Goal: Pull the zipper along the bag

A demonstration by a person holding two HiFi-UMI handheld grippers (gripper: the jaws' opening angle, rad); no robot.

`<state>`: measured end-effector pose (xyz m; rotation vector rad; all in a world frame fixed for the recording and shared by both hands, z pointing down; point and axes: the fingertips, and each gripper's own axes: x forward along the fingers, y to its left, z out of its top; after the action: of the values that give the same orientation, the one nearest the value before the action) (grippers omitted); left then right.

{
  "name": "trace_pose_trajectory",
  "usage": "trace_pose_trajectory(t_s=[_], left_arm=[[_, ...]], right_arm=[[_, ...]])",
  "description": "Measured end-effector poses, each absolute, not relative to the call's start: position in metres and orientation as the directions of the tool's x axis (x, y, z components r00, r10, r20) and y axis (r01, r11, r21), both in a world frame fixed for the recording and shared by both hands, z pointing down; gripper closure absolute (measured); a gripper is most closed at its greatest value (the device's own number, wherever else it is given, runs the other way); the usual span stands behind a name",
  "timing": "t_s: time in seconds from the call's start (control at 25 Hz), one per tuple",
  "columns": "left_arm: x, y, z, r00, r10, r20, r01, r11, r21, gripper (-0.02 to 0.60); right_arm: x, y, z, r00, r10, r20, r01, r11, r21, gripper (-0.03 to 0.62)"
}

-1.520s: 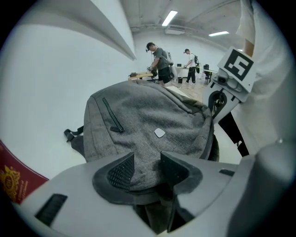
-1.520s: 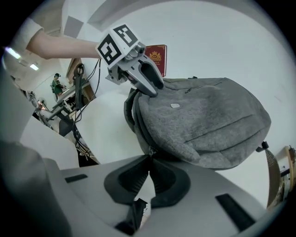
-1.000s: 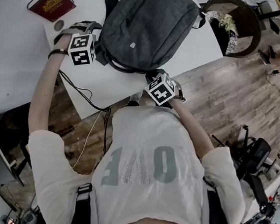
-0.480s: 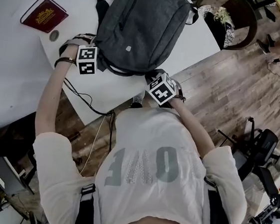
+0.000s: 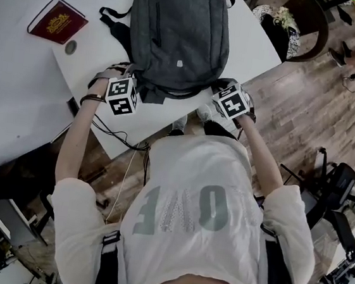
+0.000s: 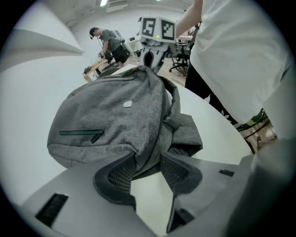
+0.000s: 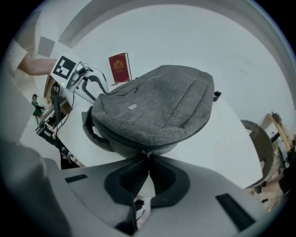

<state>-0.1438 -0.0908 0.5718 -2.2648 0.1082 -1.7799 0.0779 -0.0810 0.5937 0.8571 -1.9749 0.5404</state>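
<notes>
With my left gripper (image 6: 147, 162) just closing on a fold of the bag (image 5: 180, 33) on the table (image 5: 248, 54) to steady it, my right gripper (image 7: 147, 163) pinches the zipper pull (image 7: 147, 154) at the bag's near edge, ready to drag.

head view: overhead, steeply down, far | left gripper view: low, close on bag (image 6: 111, 115), facing right gripper (image 6: 149, 62) | right gripper view: low, close, facing left gripper (image 7: 95, 92) | shared: bag, table (image 5: 251, 51)
</notes>
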Motion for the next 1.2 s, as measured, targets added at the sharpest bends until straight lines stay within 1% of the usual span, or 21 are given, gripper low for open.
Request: trace_pose_trajectory(t_s=[0.12,0.2,0.32,0.48,0.6,0.72,0.8,0.92,1.04,1.12,1.2], left_arm=[[-0.126,-0.078,0.571,0.274,-0.214,0.937,0.081,-0.966,-0.245,0.418],[-0.112,-0.071,0.571,0.292,-0.217,0.931,0.067,-0.967,-0.246,0.427],[-0.093,-0.068,0.572,0.305,-0.229,0.924,0.038,-0.967,-0.252,0.43],[-0.079,-0.065,0.573,0.276,-0.236,0.932,0.026,-0.967,-0.253,0.431],[-0.064,-0.064,0.572,0.325,-0.232,0.917,-0.015,-0.971,-0.241,0.431],[-0.042,-0.063,0.572,0.358,-0.235,0.903,-0.038,-0.971,-0.238,0.438],[-0.028,-0.063,0.575,0.352,-0.252,0.901,-0.04,-0.966,-0.255,0.442],[-0.013,-0.068,0.577,0.294,-0.301,0.907,-0.074,-0.953,-0.292,0.442],[-0.008,-0.07,0.577,0.224,-0.342,0.913,-0.124,-0.939,-0.321,0.44],[-0.007,-0.069,0.577,0.243,-0.353,0.904,-0.148,-0.934,-0.325,0.442],[-0.008,-0.069,0.576,0.303,-0.349,0.887,-0.173,-0.935,-0.309,0.442]], right_arm=[[0.1,-0.105,0.591,-0.288,-0.397,0.871,-0.696,0.712,0.094,0.563],[0.114,-0.124,0.591,-0.24,-0.421,0.875,-0.667,0.726,0.166,0.562],[0.129,-0.149,0.592,-0.211,-0.435,0.875,-0.626,0.748,0.221,0.562],[0.134,-0.169,0.592,-0.222,-0.407,0.886,-0.54,0.808,0.236,0.562],[0.142,-0.187,0.593,-0.168,-0.44,0.882,-0.475,0.82,0.319,0.562],[0.154,-0.21,0.593,-0.14,-0.454,0.88,-0.482,0.807,0.34,0.562],[0.161,-0.224,0.592,-0.122,-0.465,0.877,-0.488,0.797,0.355,0.562],[0.171,-0.239,0.59,-0.107,-0.47,0.876,-0.478,0.797,0.369,0.563],[0.173,-0.236,0.584,-0.13,-0.452,0.882,-0.47,0.812,0.347,0.563],[0.174,-0.231,0.58,-0.141,-0.446,0.884,-0.459,0.821,0.34,0.563],[0.175,-0.226,0.579,-0.154,-0.439,0.885,-0.449,0.829,0.333,0.563]])
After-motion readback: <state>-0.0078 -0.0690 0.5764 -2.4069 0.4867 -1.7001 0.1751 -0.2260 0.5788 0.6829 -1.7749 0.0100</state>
